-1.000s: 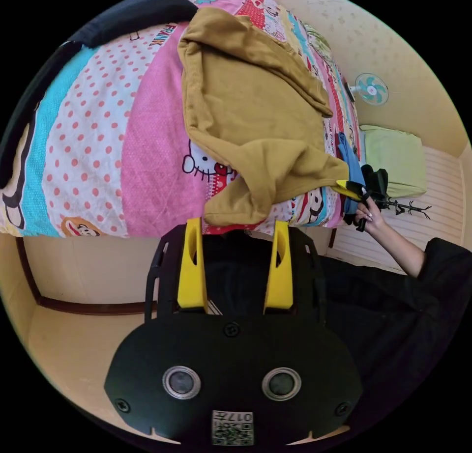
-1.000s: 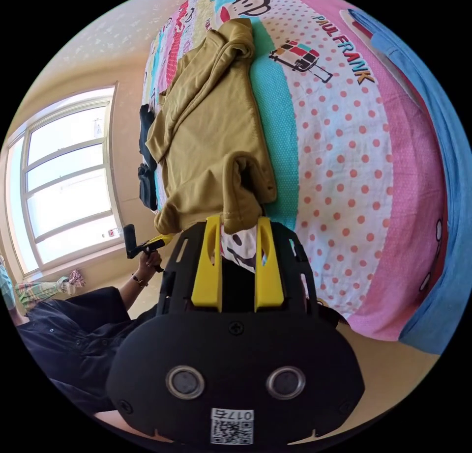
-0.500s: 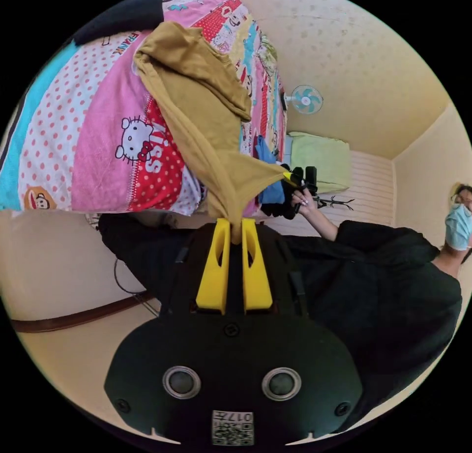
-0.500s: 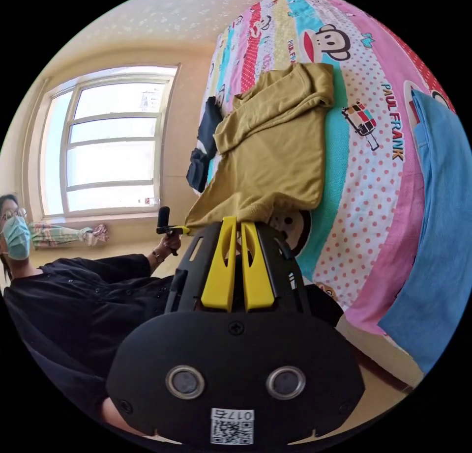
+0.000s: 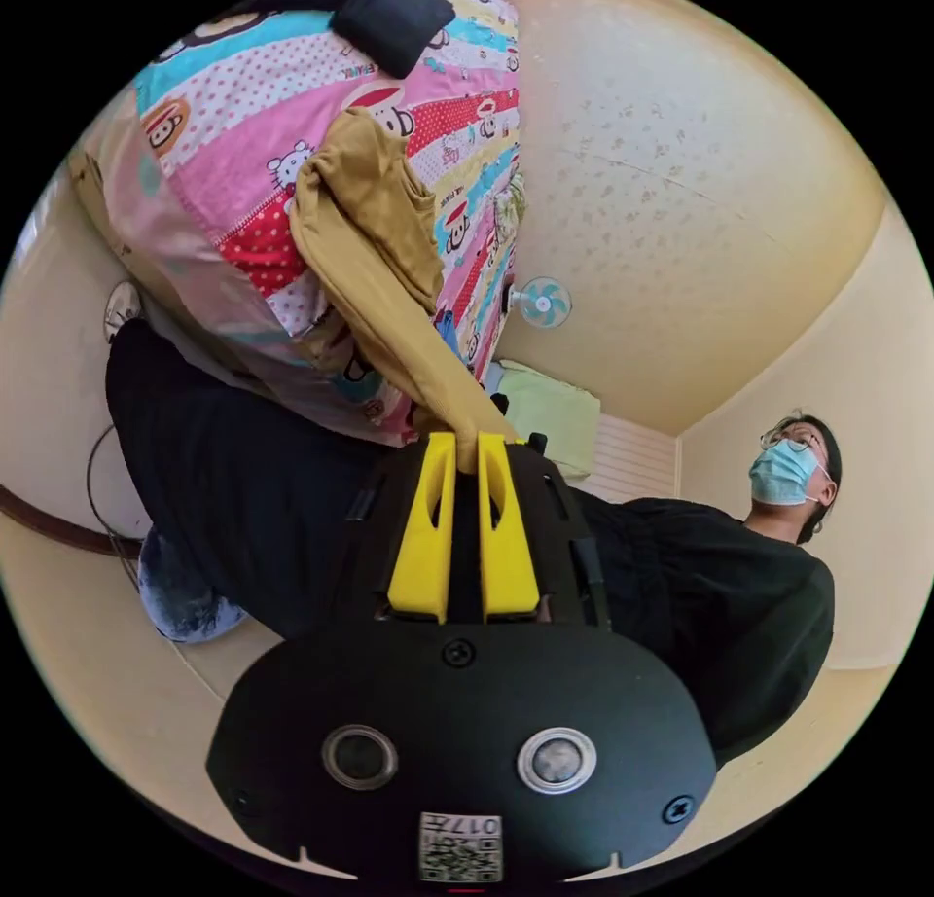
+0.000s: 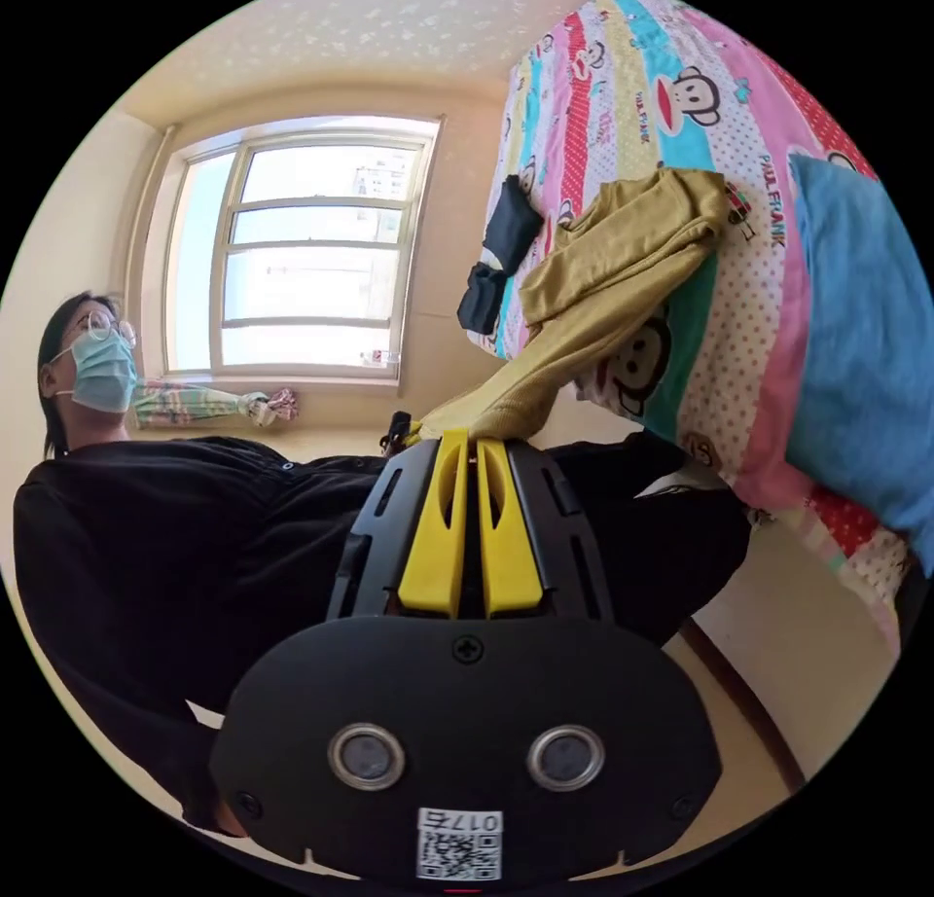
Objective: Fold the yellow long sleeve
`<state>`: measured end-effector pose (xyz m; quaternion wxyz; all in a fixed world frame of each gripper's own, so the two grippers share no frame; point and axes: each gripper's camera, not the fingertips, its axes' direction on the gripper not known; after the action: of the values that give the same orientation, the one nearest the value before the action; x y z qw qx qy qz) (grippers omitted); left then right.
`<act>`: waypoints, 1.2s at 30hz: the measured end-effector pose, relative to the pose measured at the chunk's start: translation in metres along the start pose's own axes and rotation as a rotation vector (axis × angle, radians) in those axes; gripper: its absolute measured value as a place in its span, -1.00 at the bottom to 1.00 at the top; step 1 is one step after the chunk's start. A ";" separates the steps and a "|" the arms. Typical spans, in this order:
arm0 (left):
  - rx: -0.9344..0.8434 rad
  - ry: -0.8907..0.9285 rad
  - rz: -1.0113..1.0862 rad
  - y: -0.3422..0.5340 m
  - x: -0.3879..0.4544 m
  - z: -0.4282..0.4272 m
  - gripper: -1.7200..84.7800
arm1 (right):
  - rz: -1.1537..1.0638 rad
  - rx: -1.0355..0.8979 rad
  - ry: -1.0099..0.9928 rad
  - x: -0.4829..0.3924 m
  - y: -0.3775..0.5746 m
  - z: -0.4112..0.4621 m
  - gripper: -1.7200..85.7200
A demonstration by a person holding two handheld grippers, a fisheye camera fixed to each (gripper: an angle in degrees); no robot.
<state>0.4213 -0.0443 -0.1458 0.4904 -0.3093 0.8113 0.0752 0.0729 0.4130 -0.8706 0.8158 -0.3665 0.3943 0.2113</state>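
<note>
Daylight fills a bedroom seen through two fisheye lenses

A window point(image 6: 302, 245) in the right gripper view glares near white, its panes washed out, and lights the cream walls and patterned bedspread point(image 6: 681, 158) evenly with soft shadows. Both views sit in black circular surrounds, lines bowing hard toward the rims. The person's black clothing point(image 5: 681, 586) reads as flat shadow; focus is sharp throughout.

Mustard long sleeve point(image 5: 370, 255) stretched off bed

left gripper point(image 5: 467, 449) and right gripper point(image 6: 468, 443) now clamped — yellow long sleeve point(image 5: 375, 255) pulled partway off bed point(image 5: 233, 158)
</note>
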 end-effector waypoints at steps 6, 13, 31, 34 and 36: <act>0.171 0.123 -0.028 -0.057 -0.021 0.023 -0.86 | -0.036 0.022 0.050 0.020 -0.083 0.013 -0.94; 0.241 0.106 0.117 -0.271 0.003 0.038 -0.80 | -0.031 0.138 0.176 0.055 -0.284 0.046 -0.92; 0.096 -0.753 0.280 -0.345 -0.025 0.138 -0.70 | 0.112 0.074 0.681 0.139 -0.309 0.215 -0.78; 0.002 -0.803 0.411 -0.401 -0.003 0.170 -0.69 | 0.037 0.059 0.759 0.127 -0.344 0.233 -0.77; -0.035 -0.861 0.475 -0.434 0.003 0.193 -0.69 | 0.001 0.054 0.794 0.125 -0.375 0.246 -0.77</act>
<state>0.8145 -0.3093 -0.1677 0.7452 -0.0650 0.5817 0.3196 0.5055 0.3676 -0.7053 0.6091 -0.3981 0.6846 0.0430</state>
